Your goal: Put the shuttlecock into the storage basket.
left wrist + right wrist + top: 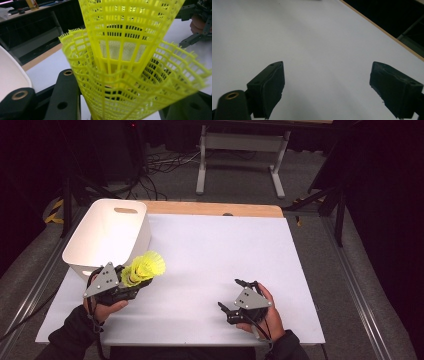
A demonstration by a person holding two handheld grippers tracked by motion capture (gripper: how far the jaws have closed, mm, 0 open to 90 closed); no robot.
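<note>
Shuttlecocks (144,269), yellow, nested, held between the jaws of the left gripper (131,284) just beside the white bin's (90,235) near corner, long axis tilting up and away from the bin; right gripper (239,298), jaws wide and unloaded, rests on the desk (215,250) well apart from the bin.

The bin (107,237) sat at the upper left of the table (215,250). Just below it, the left gripper (131,281) had the shuttlecocks (145,267); the right gripper (235,295) was lower right, well apart.
</note>
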